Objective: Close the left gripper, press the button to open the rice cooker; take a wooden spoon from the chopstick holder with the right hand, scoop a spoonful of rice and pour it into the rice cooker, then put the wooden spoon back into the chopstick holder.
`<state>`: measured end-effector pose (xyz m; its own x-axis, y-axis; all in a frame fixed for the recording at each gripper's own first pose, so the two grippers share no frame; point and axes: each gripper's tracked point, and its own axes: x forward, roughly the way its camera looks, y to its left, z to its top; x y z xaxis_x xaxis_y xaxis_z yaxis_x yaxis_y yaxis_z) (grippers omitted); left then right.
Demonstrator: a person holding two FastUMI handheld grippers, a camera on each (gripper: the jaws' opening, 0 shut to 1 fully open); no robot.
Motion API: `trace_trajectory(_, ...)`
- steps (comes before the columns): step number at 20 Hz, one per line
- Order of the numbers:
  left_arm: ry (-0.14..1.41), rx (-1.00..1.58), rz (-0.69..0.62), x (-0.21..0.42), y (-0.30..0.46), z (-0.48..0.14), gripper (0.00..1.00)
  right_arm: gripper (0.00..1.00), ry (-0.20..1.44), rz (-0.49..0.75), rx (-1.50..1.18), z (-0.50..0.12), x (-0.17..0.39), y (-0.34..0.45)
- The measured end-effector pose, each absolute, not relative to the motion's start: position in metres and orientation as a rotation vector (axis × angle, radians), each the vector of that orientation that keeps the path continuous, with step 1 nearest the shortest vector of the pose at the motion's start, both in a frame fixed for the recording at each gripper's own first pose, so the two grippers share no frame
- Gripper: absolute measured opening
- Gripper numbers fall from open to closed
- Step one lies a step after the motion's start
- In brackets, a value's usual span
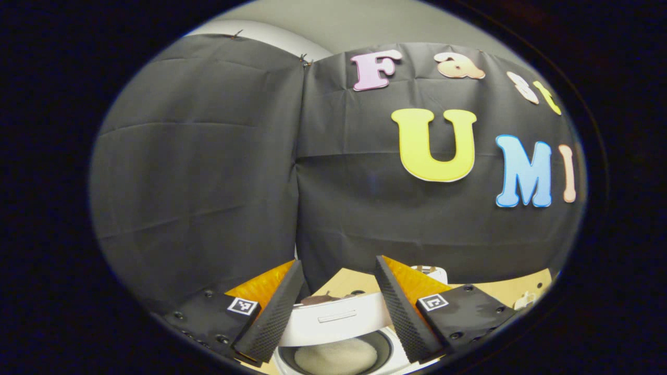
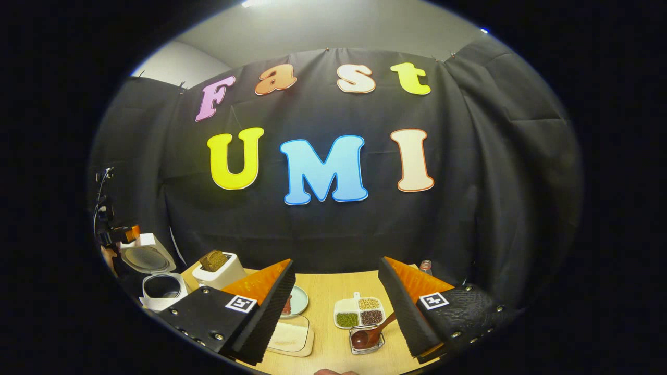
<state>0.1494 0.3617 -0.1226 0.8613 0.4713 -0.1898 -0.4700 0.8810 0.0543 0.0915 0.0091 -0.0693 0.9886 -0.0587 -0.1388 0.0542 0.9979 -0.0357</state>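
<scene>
Below my left gripper [image 1: 338, 307], in the left gripper view, the rice cooker [image 1: 338, 338] sits open, lid [image 1: 333, 317] raised, white rice in its pot; my fingers stand spread and hold nothing. Over in the right gripper view, my right gripper [image 2: 336, 307] is likewise spread and empty above the table [image 2: 328, 286]; the wooden spoon [image 2: 372, 333] lies in a small glass dish [image 2: 366, 339] beside a divided grain plate [image 2: 359, 312]; the open rice cooker stands at the table's left edge, a toaster [image 2: 219, 268] just beside it.
</scene>
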Motion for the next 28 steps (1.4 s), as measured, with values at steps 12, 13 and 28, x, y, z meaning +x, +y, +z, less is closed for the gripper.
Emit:
trace_trajectory(12,0.237,-0.045,0.496,0.088,0.322,-0.185,1.0,0.98,0.138,-0.019,-0.067,-0.063,0.082,0.02)
trace_trajectory(13,0.251,-0.043,0.493,0.086,0.32,-0.192,0.91,0.98,0.144,-0.02,-0.061,-0.066,0.081,0.021)
trace_trajectory(28,0.349,-0.077,0.465,0.057,0.295,-0.245,0.98,0.98,0.148,-0.033,-0.036,-0.072,0.06,0.015)
